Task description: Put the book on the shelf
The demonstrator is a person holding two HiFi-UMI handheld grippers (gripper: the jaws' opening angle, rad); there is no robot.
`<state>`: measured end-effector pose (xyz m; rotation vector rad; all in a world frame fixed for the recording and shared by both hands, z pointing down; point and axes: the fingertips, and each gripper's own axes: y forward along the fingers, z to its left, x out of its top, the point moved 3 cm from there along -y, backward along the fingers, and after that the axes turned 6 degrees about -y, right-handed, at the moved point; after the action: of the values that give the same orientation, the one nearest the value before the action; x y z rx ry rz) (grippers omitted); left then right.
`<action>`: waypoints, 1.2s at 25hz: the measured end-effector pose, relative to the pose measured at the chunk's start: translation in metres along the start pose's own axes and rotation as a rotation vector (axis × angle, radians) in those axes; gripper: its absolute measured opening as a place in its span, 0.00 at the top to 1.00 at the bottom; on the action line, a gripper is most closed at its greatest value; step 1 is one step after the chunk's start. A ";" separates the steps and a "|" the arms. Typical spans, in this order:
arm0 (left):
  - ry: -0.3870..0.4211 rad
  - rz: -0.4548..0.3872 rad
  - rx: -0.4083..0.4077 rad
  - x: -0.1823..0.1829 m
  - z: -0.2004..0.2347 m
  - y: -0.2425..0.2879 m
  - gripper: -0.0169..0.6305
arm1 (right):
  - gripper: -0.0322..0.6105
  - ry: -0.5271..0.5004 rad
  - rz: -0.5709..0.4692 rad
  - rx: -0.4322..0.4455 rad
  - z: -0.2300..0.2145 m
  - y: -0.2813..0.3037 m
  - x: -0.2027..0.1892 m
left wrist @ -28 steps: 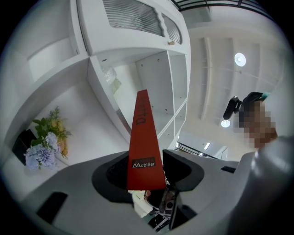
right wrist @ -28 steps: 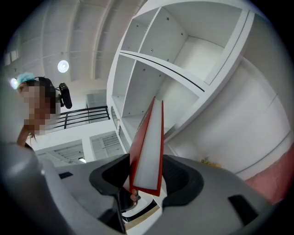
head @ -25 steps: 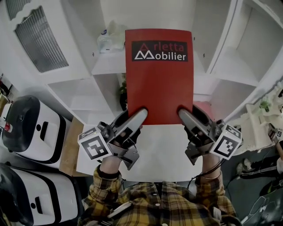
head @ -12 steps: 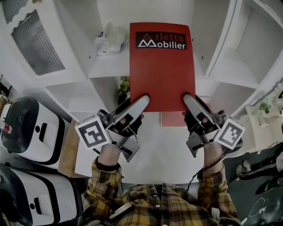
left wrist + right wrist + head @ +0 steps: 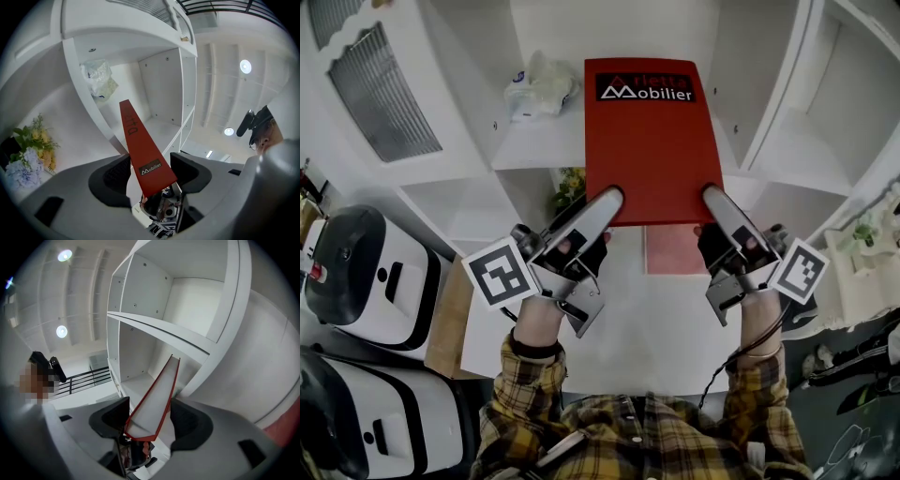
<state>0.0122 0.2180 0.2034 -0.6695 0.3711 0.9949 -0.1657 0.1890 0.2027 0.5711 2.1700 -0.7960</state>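
The red book (image 5: 652,141) lies flat in front of us at 12 o'clock, its far end reaching in over the white shelf (image 5: 525,141) just right of a crumpled plastic bag (image 5: 539,89). The left gripper (image 5: 612,199) sits at its 7 o'clock corner on the spine side, and the right gripper (image 5: 712,195) at 5 o'clock on the page edge. Both pairs of jaws have just been opening. They stand wide with the book between them, cradled rather than pinched, as we read it. It looks stiff, fairly slim and not heavy, with a glossy cover that may slide. We judge the two near corners the sound hold, since a single corner would let the long far end tip.
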 end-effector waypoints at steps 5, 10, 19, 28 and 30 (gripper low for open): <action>-0.016 0.000 -0.023 0.009 0.001 0.004 0.52 | 0.48 0.034 -0.005 0.014 -0.002 0.006 0.005; -0.010 0.010 -0.028 0.009 0.003 0.005 0.49 | 0.46 0.064 -0.038 0.013 -0.008 -0.002 0.008; 0.063 0.006 -0.031 0.013 0.002 -0.003 0.49 | 0.46 -0.091 0.015 0.024 0.008 -0.004 0.002; 0.202 0.083 0.011 0.005 0.002 -0.002 0.49 | 0.47 -0.144 0.056 -0.015 0.008 0.008 -0.014; 0.226 0.086 0.026 0.006 0.003 -0.001 0.49 | 0.47 -0.150 0.052 -0.015 0.007 0.010 -0.013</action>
<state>0.0159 0.2233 0.2027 -0.7501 0.6144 0.9964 -0.1480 0.1886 0.2055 0.5403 2.0153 -0.7688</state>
